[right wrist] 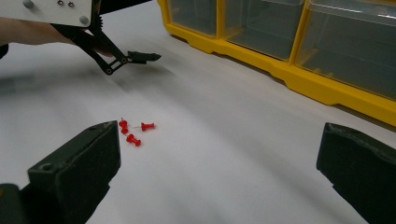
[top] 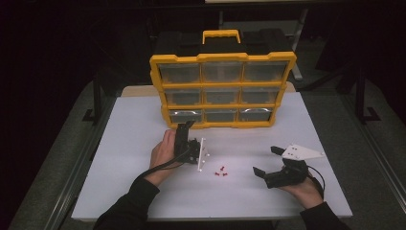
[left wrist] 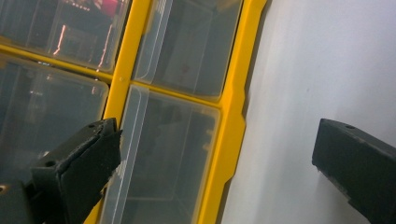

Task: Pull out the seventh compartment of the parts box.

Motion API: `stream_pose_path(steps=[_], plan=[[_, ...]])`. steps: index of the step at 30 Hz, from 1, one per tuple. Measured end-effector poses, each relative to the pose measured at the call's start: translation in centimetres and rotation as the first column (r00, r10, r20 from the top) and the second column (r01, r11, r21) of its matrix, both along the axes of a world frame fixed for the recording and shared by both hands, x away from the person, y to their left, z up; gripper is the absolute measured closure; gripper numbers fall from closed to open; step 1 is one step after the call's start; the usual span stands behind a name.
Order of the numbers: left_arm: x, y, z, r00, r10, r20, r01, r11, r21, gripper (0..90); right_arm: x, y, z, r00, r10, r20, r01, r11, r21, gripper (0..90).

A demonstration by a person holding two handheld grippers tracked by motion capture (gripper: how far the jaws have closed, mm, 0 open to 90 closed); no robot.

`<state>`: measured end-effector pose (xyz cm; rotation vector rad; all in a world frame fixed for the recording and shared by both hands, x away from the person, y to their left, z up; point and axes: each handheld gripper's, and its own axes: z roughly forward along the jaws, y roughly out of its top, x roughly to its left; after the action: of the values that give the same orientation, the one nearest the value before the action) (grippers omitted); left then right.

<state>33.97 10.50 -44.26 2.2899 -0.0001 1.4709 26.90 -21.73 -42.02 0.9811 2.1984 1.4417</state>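
Observation:
A yellow organizer (top: 222, 58) with clear drawers stands upright at the back of the white table (top: 134, 143). My left gripper (top: 186, 125) is open, its tips just in front of the bottom-left drawer (top: 185, 115). In the left gripper view the jaws stand wide apart around the yellow frame (left wrist: 231, 121) and a clear drawer (left wrist: 163, 158). Three red push pins (top: 221, 171) lie on the table between the two hands. My right gripper (top: 264, 160) is open at the right, holding nothing. In the right gripper view the pins (right wrist: 133, 130) lie just ahead of its left jaw.
The organizer's yellow handle (top: 220, 35) rises at the top. In the right gripper view the left gripper (right wrist: 135, 58) shows at upper left, and the organizer's bottom row (right wrist: 299, 79) runs along the upper right. The surroundings of the table are dark.

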Motion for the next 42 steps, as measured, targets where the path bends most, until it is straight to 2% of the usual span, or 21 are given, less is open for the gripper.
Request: stream_pose_path(steps=[8, 18, 19, 21, 23, 26, 31, 36, 42], plan=[[0.5, 0.2, -0.2, 0.9989, 0.041, 0.024, -0.041, 0.999, 0.017, 0.7, 0.0, -0.1, 0.0, 1.0, -0.001, -0.001, 0.001, 1.0, 0.004, 0.0], [1.2, 0.2, -0.2, 0.9929, 0.091, 0.077, -0.093, 0.9953, 0.029, 0.7, 0.1, -0.1, -0.1, 1.0, -0.009, -0.003, 0.009, 1.0, 0.015, 0.0], [1.2, 0.3, 0.0, 0.9904, 0.103, 0.092, -0.11, 0.991, 0.076, 0.7, 0.1, -0.2, -0.1, 0.9999, -0.01, -0.004, 0.01, 1.0, 0.017, 0.0], [1.4, 0.3, 0.0, 0.9899, 0.109, 0.091, -0.116, 0.9905, 0.074, 0.7, 0.1, -0.2, -0.1, 0.9999, -0.011, -0.007, 0.011, 1.0, 0.018, 0.0], [1.5, 0.3, -0.1, 0.9872, 0.121, 0.103, -0.13, 0.9879, 0.084, 4.0, 0.1, -0.2, -0.1, 0.9999, -0.012, -0.008, 0.012, 1.0, 0.021, 0.0], [1.6, 0.4, -0.1, 0.9846, 0.127, 0.121, -0.14, 0.9843, 0.108, 4.2, 0.1, -0.2, -0.1, 0.9999, -0.012, -0.01, 0.012, 1.0, 0.022, 0.0], [2.0, 0.3, 0.0, 0.9802, 0.141, 0.14, -0.157, 0.9809, 0.115, 5.0, 0.1, -0.2, -0.1, 0.9999, -0.014, -0.009, 0.014, 1.0, 0.021, 0.0], [2.3, 0.3, 0.0, 0.9729, 0.16, 0.167, -0.183, 0.974, 0.134, 6.7, 0.1, -0.2, -0.1, 0.9999, -0.01, -0.007, 0.01, 1.0, 0.017, 0.0], [2.6, 0.3, 0.1, 0.9681, 0.166, 0.188, -0.194, 0.9706, 0.142, 13.1, 0.1, -0.2, -0.1, 0.9999, -0.013, -0.008, 0.013, 1.0, 0.018, 0.0]])
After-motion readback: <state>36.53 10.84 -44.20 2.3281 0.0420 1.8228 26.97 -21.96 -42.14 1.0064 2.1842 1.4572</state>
